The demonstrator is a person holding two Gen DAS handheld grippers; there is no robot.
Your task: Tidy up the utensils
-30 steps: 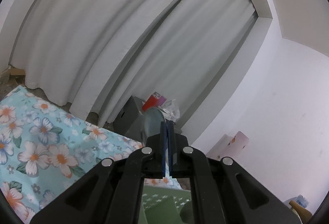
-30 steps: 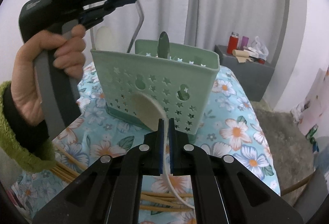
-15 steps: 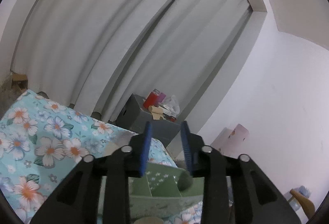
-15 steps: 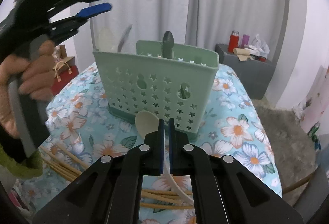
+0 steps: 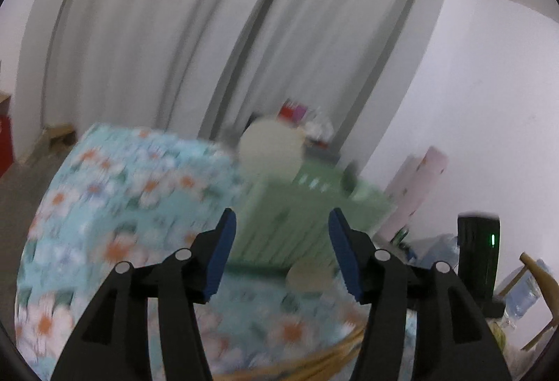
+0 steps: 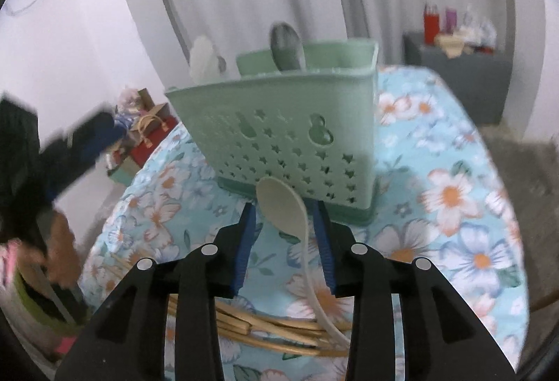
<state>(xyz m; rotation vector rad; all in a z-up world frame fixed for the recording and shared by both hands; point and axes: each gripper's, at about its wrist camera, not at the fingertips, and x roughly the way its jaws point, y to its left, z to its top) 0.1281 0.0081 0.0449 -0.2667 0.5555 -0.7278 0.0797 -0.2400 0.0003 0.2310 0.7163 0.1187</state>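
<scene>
A green perforated utensil caddy [image 6: 293,133] stands on the flowered tablecloth [image 6: 454,206]; it also shows blurred in the left wrist view [image 5: 307,213]. A metal spoon [image 6: 286,45] and a pale utensil [image 6: 204,61] stand in it. My right gripper [image 6: 284,234] is open, its jaws either side of a cream spoon [image 6: 283,206] that lies just in front of the caddy. My left gripper [image 5: 281,251] is open and empty, in front of the caddy. The cream spoon's bowl [image 5: 309,276] shows there too.
Wooden chopsticks [image 6: 272,328] lie in a bundle on the cloth under my right gripper. A grey cabinet [image 6: 461,80] with bottles stands behind the table. Red gift bags [image 6: 150,133] sit on the floor at left. White curtains hang behind.
My right gripper has opened and let go of the cream spoon. My left gripper has opened wider and dropped low to the left of the table, after releasing a utensil into the caddy.
</scene>
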